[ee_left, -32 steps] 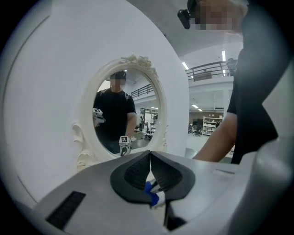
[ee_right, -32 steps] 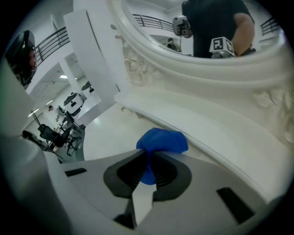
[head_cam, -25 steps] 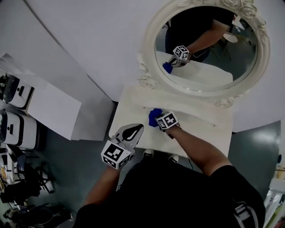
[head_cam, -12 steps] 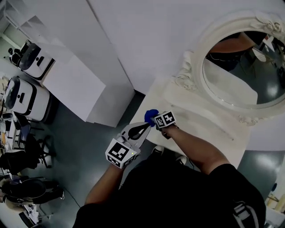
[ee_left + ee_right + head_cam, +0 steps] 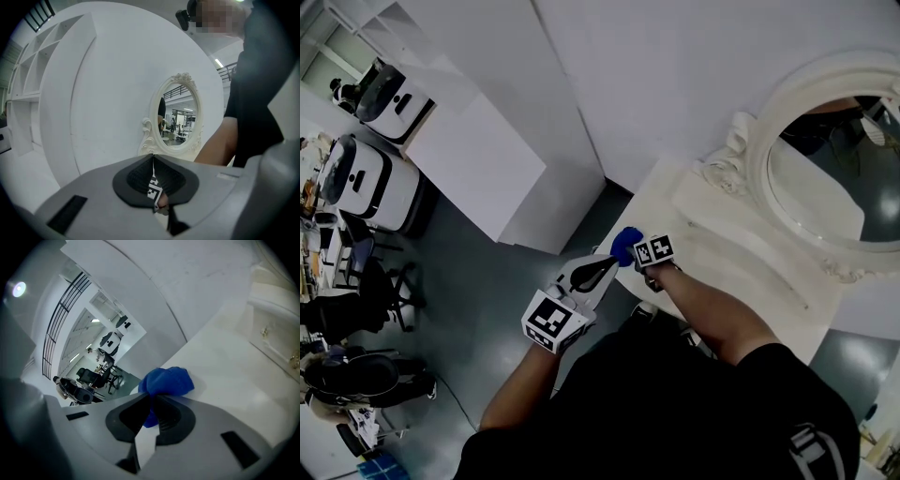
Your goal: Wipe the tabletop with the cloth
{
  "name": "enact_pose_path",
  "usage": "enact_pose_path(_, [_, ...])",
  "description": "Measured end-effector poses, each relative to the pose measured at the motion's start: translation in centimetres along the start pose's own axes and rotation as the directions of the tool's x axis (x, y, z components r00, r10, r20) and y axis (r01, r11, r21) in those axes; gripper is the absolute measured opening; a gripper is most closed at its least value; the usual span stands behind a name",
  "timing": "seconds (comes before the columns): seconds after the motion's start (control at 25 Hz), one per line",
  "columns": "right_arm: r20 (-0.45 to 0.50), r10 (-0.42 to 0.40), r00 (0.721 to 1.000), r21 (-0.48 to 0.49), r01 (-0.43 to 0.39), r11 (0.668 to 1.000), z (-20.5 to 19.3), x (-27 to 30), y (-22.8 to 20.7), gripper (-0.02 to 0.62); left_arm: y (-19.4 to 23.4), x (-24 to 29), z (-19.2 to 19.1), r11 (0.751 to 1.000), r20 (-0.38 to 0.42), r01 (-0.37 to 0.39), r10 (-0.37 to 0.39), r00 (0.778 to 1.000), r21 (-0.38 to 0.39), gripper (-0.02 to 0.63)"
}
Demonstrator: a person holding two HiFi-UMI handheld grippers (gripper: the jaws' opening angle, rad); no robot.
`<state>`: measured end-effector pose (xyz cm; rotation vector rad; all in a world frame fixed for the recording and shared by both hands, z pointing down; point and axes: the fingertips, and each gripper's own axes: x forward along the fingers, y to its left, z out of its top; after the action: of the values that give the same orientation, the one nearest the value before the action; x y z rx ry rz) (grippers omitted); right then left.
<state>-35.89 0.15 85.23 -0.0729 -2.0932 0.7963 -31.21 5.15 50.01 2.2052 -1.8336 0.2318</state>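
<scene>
A blue cloth (image 5: 624, 245) lies bunched at the near left corner of the cream tabletop (image 5: 733, 255). My right gripper (image 5: 635, 253) is shut on it and presses it to the surface. In the right gripper view the cloth (image 5: 167, 380) bulges out past the closed jaws of the right gripper (image 5: 152, 397), close to the tabletop's (image 5: 225, 366) edge. My left gripper (image 5: 606, 263) hovers just off that corner, over the floor. It is shut with nothing held, and its tips (image 5: 153, 157) point toward the mirror.
An oval mirror (image 5: 825, 178) in an ornate white frame stands at the back of the table; it shows again as the mirror (image 5: 178, 117) in the left gripper view. A raised drawer unit with small knobs (image 5: 276, 333) sits beneath it. White cabinets (image 5: 478, 159), white machines (image 5: 356, 178) and office chairs (image 5: 347, 309) fill the floor to the left.
My right gripper has dragged the cloth from mid-table to the left near corner. The head view has swung left, so the mirror now sits at the right edge. The left gripper stays by the corner.
</scene>
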Motion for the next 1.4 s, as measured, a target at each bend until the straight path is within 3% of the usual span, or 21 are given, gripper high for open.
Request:
enact_pose_path(0.32, [-0.081, -0.055, 0.995, 0.011, 0.056, 0.998, -3.9, -1.2, -2.7, 0.02, 0.9, 1.4, 0.2, 1.0, -0.001, 0.029, -0.029, 1.0, 0.0, 0.012])
enact_pose_path(0.84, [-0.099, -0.121, 0.988, 0.045, 0.126, 0.991, -12.8, -9.1, -7.7, 0.02, -6.6, 8.7, 2.4, 0.969, -0.014, 0.24, -0.24, 0.971, 0.051, 0.012])
enact_pose_path(1.12, [-0.051, -0.192, 0.98, 0.134, 0.197, 0.971, -18.8, -15.1, -10.8, 0.02, -12.5, 12.2, 3.4, 0.923, -0.025, 0.373, -0.373, 0.928, 0.089, 0.012])
enact_pose_path(1.4, [-0.012, -0.258, 0.966, 0.239, 0.254, 0.937, -25.3, -21.4, -13.8, 0.02, -18.8, 15.1, 3.7, 0.864, -0.054, 0.491, -0.489, 0.871, 0.111, 0.012])
